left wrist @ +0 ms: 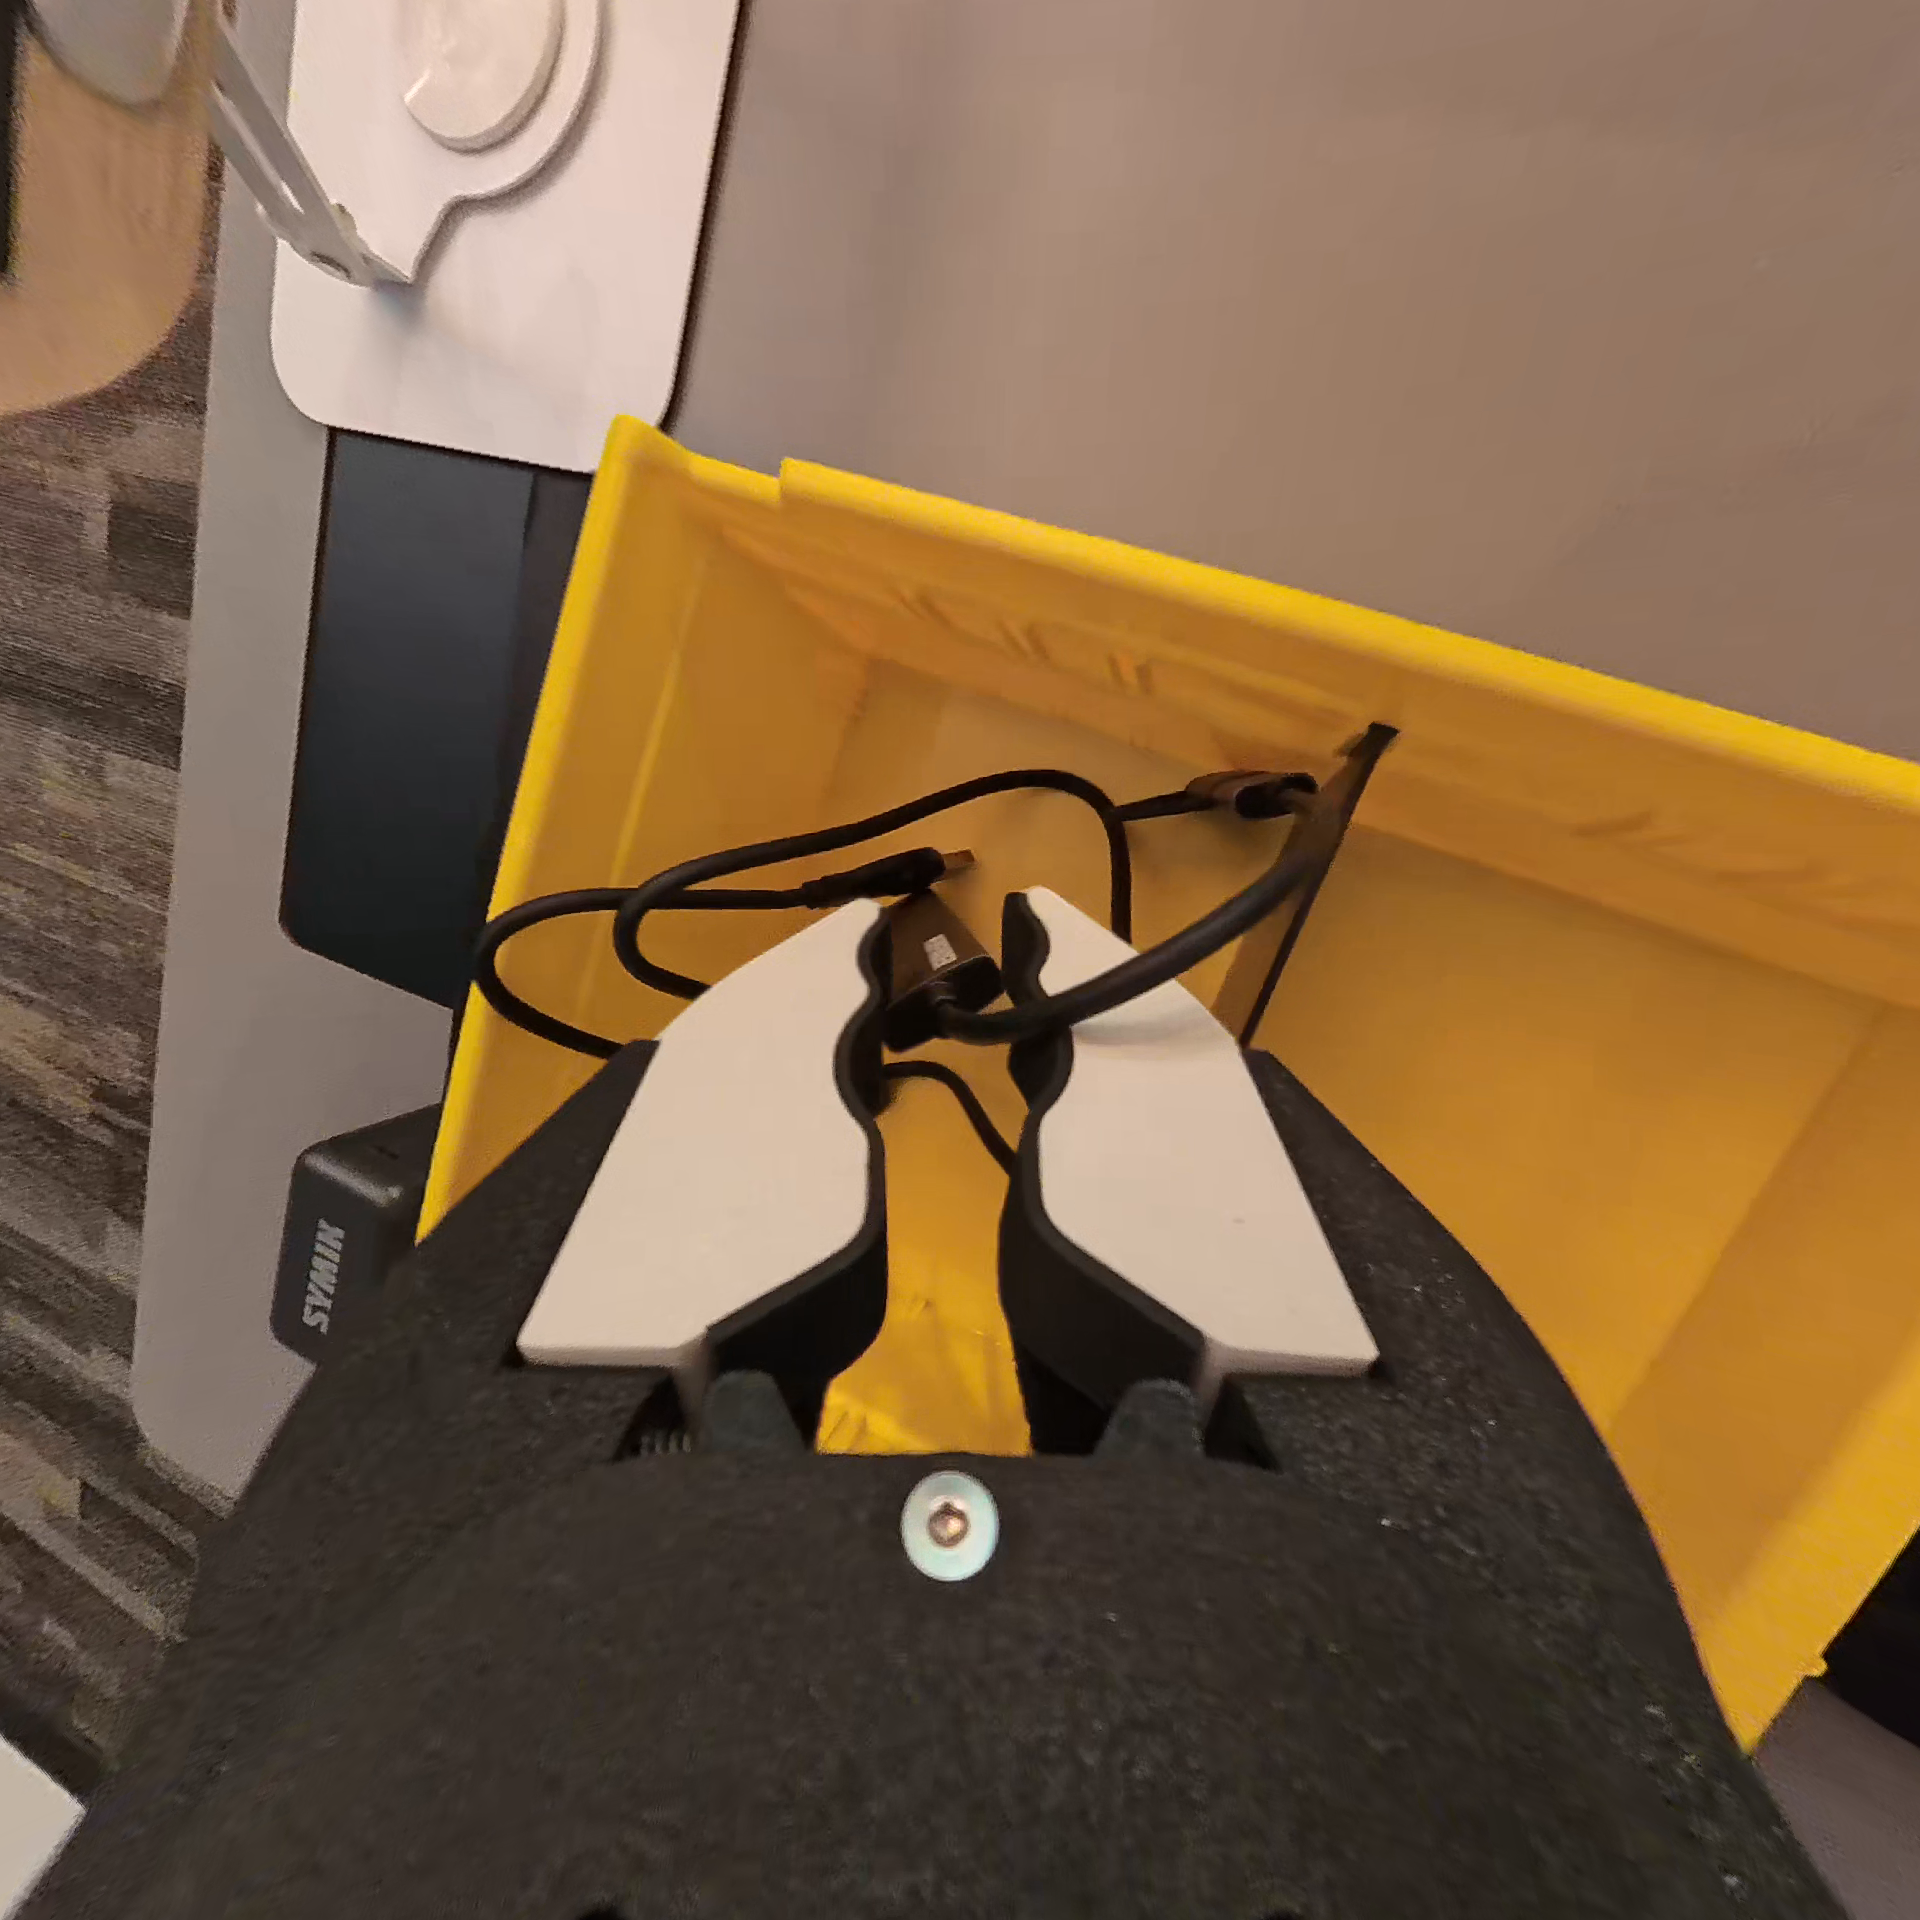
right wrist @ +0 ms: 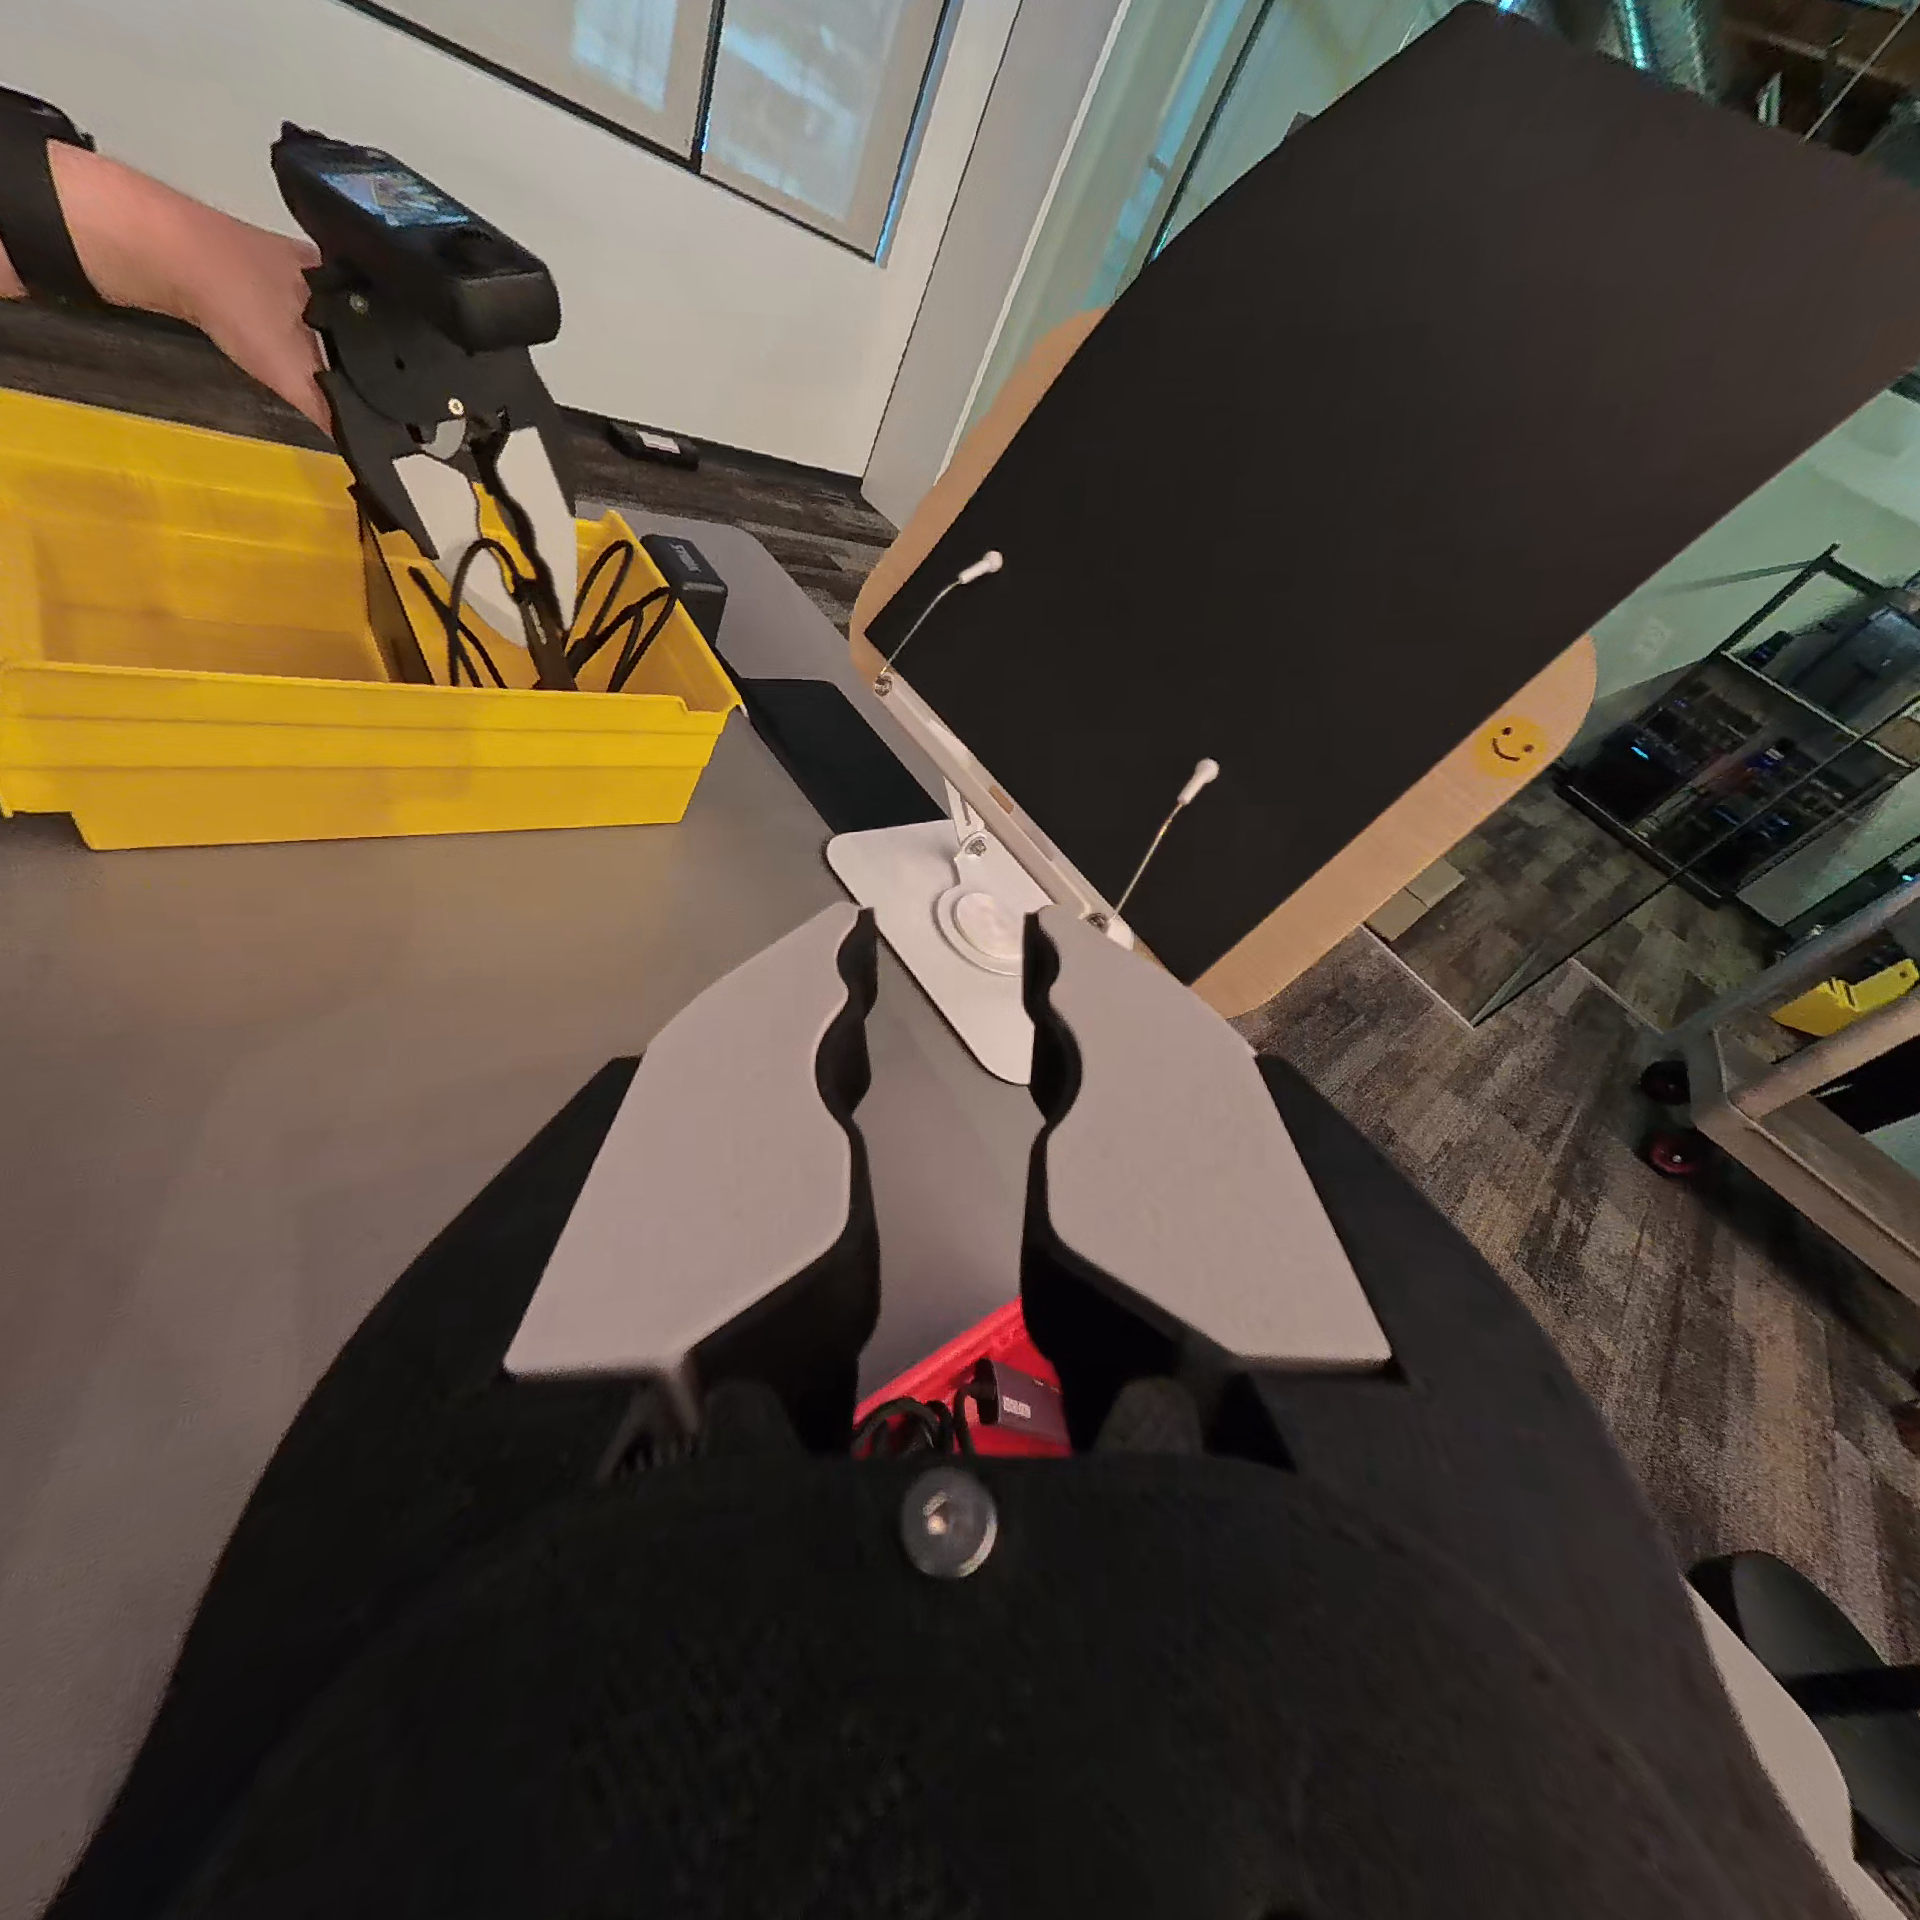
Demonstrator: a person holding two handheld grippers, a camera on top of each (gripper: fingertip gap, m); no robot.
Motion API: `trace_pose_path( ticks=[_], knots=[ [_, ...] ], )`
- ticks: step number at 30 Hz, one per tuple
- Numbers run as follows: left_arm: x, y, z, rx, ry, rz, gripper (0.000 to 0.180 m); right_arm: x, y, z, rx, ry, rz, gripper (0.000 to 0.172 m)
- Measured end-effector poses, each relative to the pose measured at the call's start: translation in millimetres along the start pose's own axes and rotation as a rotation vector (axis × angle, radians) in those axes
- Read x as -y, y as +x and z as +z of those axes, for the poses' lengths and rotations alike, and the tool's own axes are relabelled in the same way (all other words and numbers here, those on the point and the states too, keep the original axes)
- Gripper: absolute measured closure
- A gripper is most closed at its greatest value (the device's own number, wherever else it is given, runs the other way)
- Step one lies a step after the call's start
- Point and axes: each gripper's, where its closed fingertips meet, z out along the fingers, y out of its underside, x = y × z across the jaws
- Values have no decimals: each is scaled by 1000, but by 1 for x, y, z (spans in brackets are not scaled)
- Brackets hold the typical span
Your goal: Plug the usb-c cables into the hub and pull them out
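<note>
My left gripper reaches into a yellow bin and is shut on a slim dark hub with a small pale label. A thick black cable leaves the hub's near end. Loose black USB cables lie in the bin, one plug just beyond the fingertips and another by a black divider. In the right wrist view the left gripper stands in the yellow bin among the cables. My right gripper is open with nothing between its fingers, above the grey table.
A red bin with a dark device and cables lies under my right gripper. A black panel on a white stand base stands at the table's edge. A small black box sits beside the yellow bin. My right fingertips sit around 40 cm from my left ones. My right gripper is the nearer one to the black panel: about 35 cm, against 40 cm.
</note>
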Motion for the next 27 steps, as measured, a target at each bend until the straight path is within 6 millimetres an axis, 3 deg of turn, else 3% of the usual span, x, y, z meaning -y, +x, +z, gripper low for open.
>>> trace_pose_path(
  ticks=[3, 9, 17, 22, 27],
  knots=[
    [5, -7, -7, 39, 26, 4, 180, -1, -4, 5, 17, -5, -2, 144],
    [28, -26, -47, 97, 45, -13, 180, -3, -23, 26, 92, -27, -13, 145],
    [77, -23, -115, 135, 68, 74, 180, -5, -74, 90, 219, -39, -22, 145],
    [111, -9, -144, 154, 60, 157, 180, 21, -120, 142, 284, 122, 101, 143],
    [146, 9, -162, 171, 63, 222, 180, 54, -159, 175, 275, 273, 110, 122]
  ],
)
